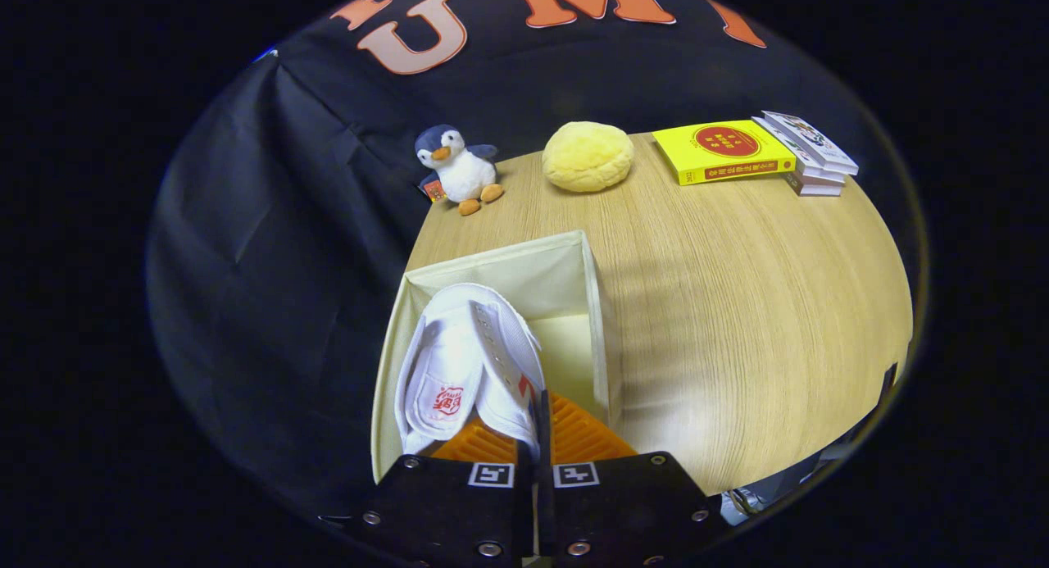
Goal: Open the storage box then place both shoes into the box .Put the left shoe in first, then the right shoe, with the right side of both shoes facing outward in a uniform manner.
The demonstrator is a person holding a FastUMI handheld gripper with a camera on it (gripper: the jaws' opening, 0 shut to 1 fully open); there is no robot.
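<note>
Table (737, 322): wood top, bare ahead. Box (500, 265) open at its near-left corner, soft fabric walls, likely to buckle if bumped. Shoe (459, 363), white canvas, hangs over the box's left side, partly inside. Light, floppy upper; the collar rim looks the best hold. Gripper (537, 437) nearly closed, fingers pinching the shoe's collar edge. Penguin (455, 168), bun (588, 156), books (737, 150) beyond.

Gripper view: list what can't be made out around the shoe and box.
- Shoe heel: hidden behind the fingers clamping its side.
- Box floor: mostly covered by the shoe and gripper.
- Second shoe: can't tell where it is.
- Book cover text: too small.
</note>
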